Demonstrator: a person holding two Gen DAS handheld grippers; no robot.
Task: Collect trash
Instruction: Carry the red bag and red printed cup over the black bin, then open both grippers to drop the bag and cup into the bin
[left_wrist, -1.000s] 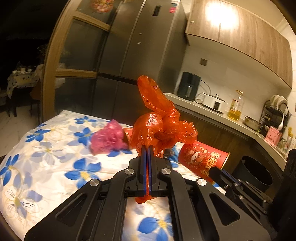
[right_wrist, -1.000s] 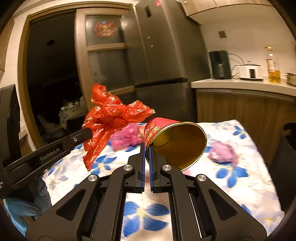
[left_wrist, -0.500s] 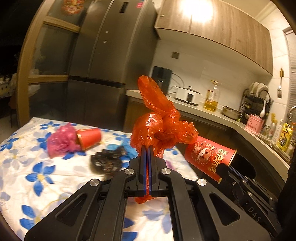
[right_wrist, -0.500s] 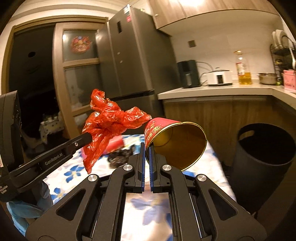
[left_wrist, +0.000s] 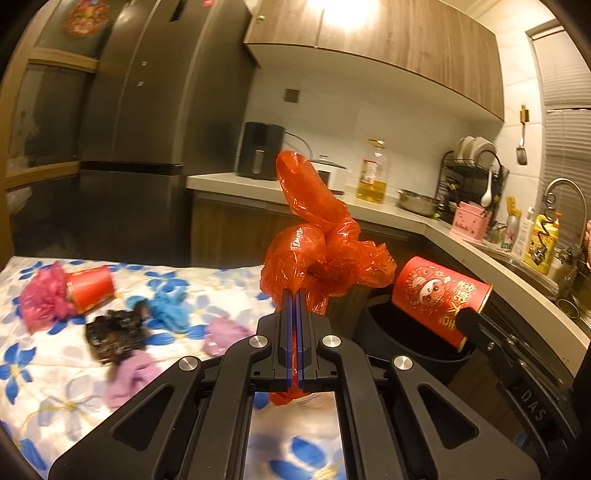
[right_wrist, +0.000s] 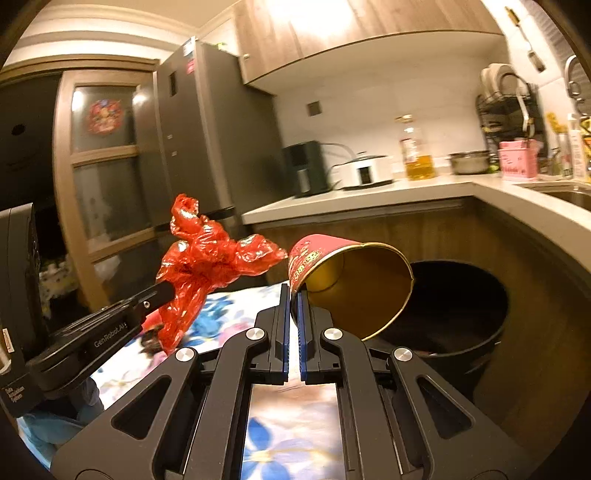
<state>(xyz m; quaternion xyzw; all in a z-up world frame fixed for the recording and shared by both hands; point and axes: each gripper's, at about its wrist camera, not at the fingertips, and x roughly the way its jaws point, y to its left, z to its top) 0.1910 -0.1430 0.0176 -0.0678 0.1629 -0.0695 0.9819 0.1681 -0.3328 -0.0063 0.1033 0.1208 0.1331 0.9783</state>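
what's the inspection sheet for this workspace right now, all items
surface: floral tablecloth on table, littered.
job's things: red plastic bag and red paper cup, both held; black trash bin open, beside table.
clutter: second red cup on its side, pink bag, black wrapper, blue wad, purple wads.
grippers: left claw shut on bag; right claw pinching cup rim, cup above bin's near edge.
cables: nothing seen.
surroundings: fridge, counter, oil bottle.
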